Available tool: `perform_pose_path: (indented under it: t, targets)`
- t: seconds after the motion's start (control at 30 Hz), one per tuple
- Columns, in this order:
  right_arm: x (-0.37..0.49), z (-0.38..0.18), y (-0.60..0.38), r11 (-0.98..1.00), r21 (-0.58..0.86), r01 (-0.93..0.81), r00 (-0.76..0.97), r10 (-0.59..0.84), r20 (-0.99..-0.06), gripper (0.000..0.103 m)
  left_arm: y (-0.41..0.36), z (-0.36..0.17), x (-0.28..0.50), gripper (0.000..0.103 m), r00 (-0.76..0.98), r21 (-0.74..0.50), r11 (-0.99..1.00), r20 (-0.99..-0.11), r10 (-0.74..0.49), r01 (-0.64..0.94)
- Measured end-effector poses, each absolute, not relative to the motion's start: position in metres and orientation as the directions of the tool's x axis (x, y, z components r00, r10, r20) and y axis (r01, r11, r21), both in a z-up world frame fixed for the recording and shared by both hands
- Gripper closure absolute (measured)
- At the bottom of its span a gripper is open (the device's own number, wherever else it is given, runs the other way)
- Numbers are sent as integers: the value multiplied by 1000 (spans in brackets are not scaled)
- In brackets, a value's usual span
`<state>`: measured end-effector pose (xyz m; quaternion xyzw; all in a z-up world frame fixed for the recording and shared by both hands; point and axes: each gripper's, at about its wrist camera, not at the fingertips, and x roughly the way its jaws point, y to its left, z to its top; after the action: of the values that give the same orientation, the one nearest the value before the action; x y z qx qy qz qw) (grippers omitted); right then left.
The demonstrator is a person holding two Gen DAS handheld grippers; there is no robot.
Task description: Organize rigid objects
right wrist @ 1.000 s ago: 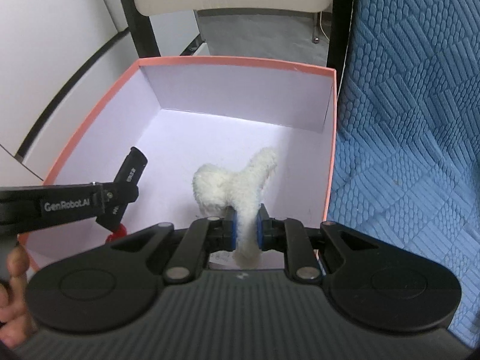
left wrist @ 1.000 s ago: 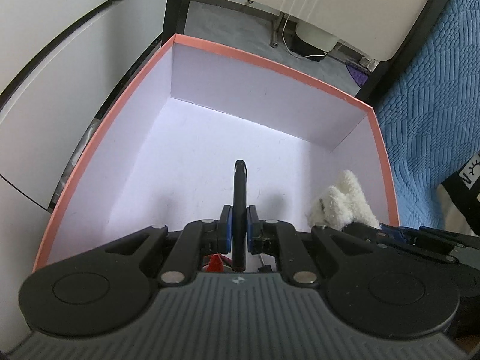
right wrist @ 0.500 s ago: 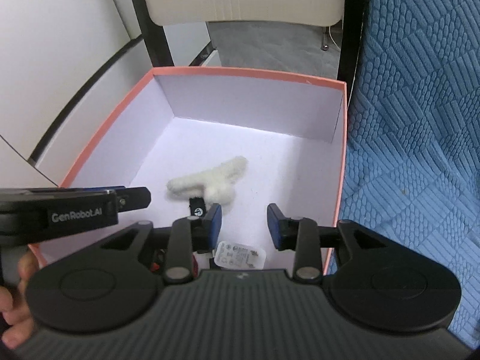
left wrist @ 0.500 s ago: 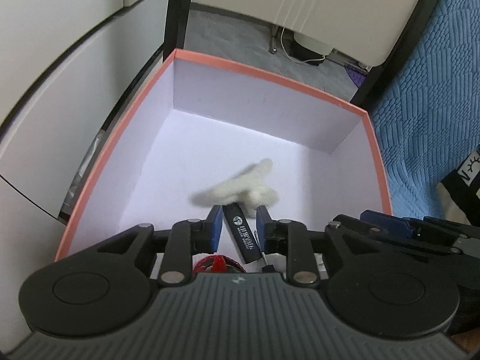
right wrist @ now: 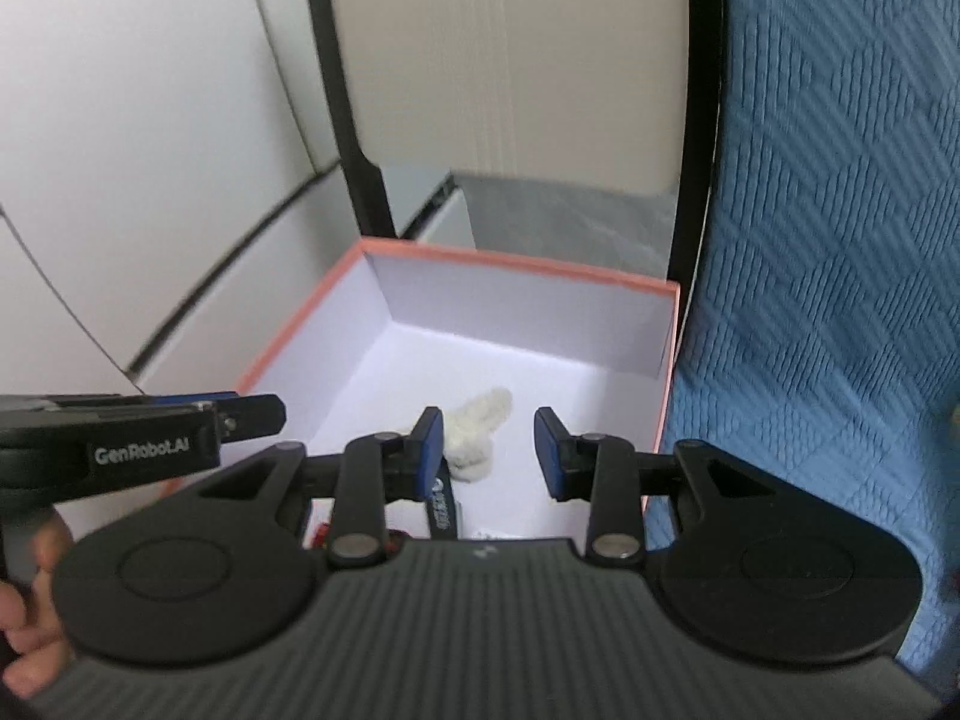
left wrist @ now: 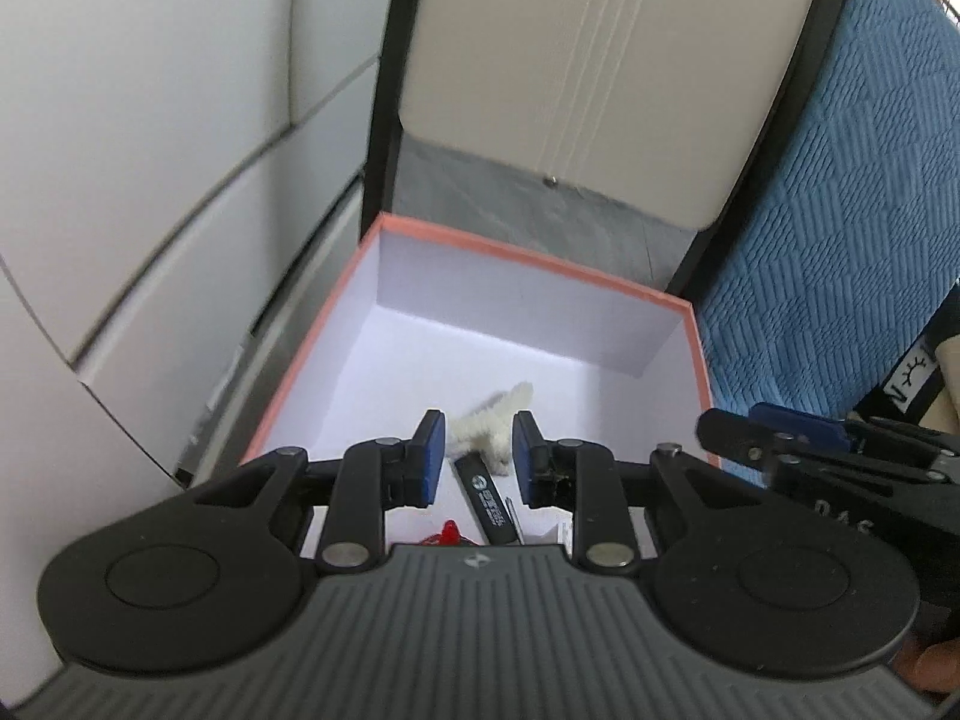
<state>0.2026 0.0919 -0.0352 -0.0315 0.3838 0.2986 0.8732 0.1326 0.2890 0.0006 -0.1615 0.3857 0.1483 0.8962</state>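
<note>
Below both grippers sits an open box point(left wrist: 606, 276) with a coral-pink rim and white inner walls, and the task's things lie on its floor. From the left wrist view, a white fluffy toy point(left wrist: 489, 429) lies near the middle of the box floor, toward the 12 o'clock side of the left gripper point(left wrist: 477, 450). A black stick with white lettering point(left wrist: 489, 501) lies just beside the toy at its 6 o'clock side, slanted, and appears to touch it. A small red thing point(left wrist: 447, 534) shows at the stick's 8 o'clock, partly hidden by the gripper body, and a bit of white paper point(left wrist: 549, 531) shows at the stick's 3 o'clock.

The left gripper's blue-padded fingers point(left wrist: 433, 450) stand apart with nothing between them; toy and stick are seen through the gap, lower down in the box. The right gripper point(right wrist: 495, 450) hangs above the same box, its fingers point(right wrist: 549, 456) also spread wide and holding nothing. In the right wrist view the toy point(right wrist: 477, 429) lies at 12 o'clock of the gap, with the stick point(right wrist: 443, 507) partly covered by the left-hand finger.

A blue textured cover point(right wrist: 828, 240) lies at 3 o'clock of the box, touching or very near its side. White panels point(left wrist: 150, 180) stand at 9 o'clock, and a beige panel in a black frame point(left wrist: 600, 72) rises at 12 o'clock.
</note>
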Motion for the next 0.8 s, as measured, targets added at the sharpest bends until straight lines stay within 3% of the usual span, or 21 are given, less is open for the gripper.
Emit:
perform_pose_path:
  t: [0.4,0.8]
  targets:
    - [163,22,47,802,177,-571,593,552,-587,67,250,59,71,75,724,-170,904,-663,189,-392]
    - [127,42,-9,798,195,-571,626,576,-526,67,197,83,30,75,758,-155,919,-622,195,-363]
